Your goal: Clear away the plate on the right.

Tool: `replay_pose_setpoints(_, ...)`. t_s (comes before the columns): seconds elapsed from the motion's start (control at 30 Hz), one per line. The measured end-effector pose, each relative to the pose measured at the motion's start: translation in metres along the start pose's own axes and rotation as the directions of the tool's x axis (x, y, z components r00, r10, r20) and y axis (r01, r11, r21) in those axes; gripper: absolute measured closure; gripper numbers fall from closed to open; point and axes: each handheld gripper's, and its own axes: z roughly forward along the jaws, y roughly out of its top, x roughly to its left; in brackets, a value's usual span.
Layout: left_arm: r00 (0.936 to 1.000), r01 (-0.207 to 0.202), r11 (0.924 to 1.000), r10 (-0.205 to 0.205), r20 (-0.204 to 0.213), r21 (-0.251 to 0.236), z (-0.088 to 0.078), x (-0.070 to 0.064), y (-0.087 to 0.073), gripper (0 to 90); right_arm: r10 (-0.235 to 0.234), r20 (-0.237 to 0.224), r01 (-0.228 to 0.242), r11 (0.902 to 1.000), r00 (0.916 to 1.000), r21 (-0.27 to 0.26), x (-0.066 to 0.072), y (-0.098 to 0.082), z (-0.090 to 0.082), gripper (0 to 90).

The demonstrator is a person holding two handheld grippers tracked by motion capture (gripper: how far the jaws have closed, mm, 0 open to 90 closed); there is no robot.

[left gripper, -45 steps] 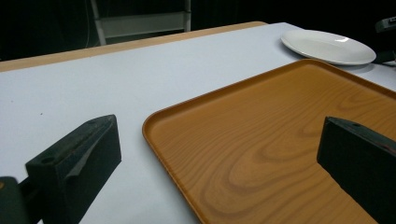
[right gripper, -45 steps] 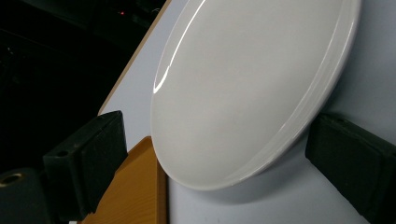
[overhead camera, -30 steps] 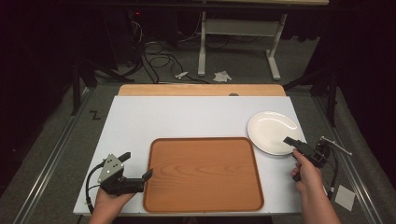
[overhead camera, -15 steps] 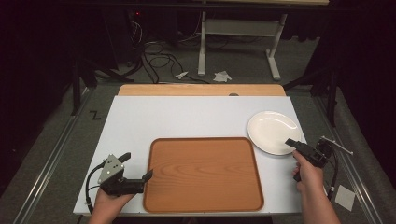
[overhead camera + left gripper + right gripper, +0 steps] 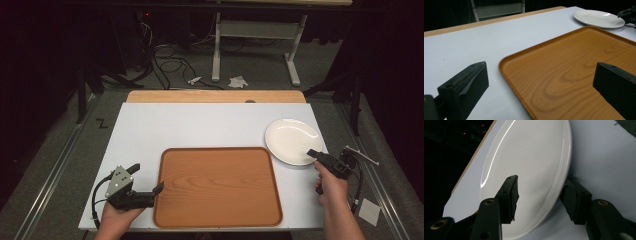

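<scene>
A white plate (image 5: 292, 140) (image 5: 529, 170) lies at the table's right side, and it is also far off in the left gripper view (image 5: 599, 18). My right gripper (image 5: 312, 154) (image 5: 541, 182) straddles the plate's near rim, one jaw over the inside and the other under the outer edge. Its jaws have just been closing, and I see a gap at the inner jaw. A brown wood-grain tray (image 5: 217, 185) (image 5: 564, 72) lies in front of me. My left gripper (image 5: 147, 176) (image 5: 541, 68) stands open across the tray's near left corner, holding nothing.
The white table top (image 5: 200, 125) has a wooden strip along its far edge (image 5: 215, 96). Beyond it are cables and a desk frame (image 5: 255, 45) on the dark floor. The right gripper (image 5: 627, 13) shows at the far right of the left gripper view.
The right gripper's jaws have drawn closer around the plate's rim. Both hands, the plate and the tray stay where they were.
</scene>
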Motion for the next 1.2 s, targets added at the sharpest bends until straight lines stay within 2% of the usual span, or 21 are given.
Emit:
replay_pose_setpoints(0.17,1.0000,0.006,1.0000,-0.006,-0.001,0.001,0.0002,0.0005,-0.0004,0.7,0.014,0.007,-0.014,0.9999,0.9999,0.003,-0.0028,0.0010,-0.0001,58.0)
replay_pose_setpoints(0.47,1.0000,0.000,1.0000,0.000,0.001,-0.004,0.0000,-0.0003,0.0007,0.8,-0.002,0.011,0.002,1.0000,0.9999,0.000,-0.0022,0.0002,0.0000,57.3)
replay_pose_setpoints(0.6,0.9999,-0.014,0.9999,0.014,0.003,-0.004,-0.0011,-0.0006,0.0018,0.9,0.001,0.018,-0.001,1.0000,0.9998,0.000,-0.0014,-0.0004,0.0000,58.5)
replay_pose_setpoints(0.87,1.0000,-0.006,1.0000,0.006,0.002,0.006,0.0018,-0.0004,0.0001,1.0,-0.001,0.011,0.001,1.0000,0.9999,-0.003,-0.0025,0.0000,0.0003,58.2)
replay_pose_setpoints(1.03,0.9999,-0.014,0.9999,0.014,-0.006,0.009,0.0005,-0.0030,0.0010,1.1,-0.004,0.033,0.004,1.0000,0.9994,-0.002,-0.0029,-0.0001,0.0001,66.6)
replay_pose_setpoints(1.2,0.9999,-0.010,0.9998,0.010,-0.007,0.016,0.0016,-0.0021,0.0001,1.1,0.012,0.038,-0.012,0.9999,0.9992,0.000,-0.0042,0.0000,-0.0002,69.8)
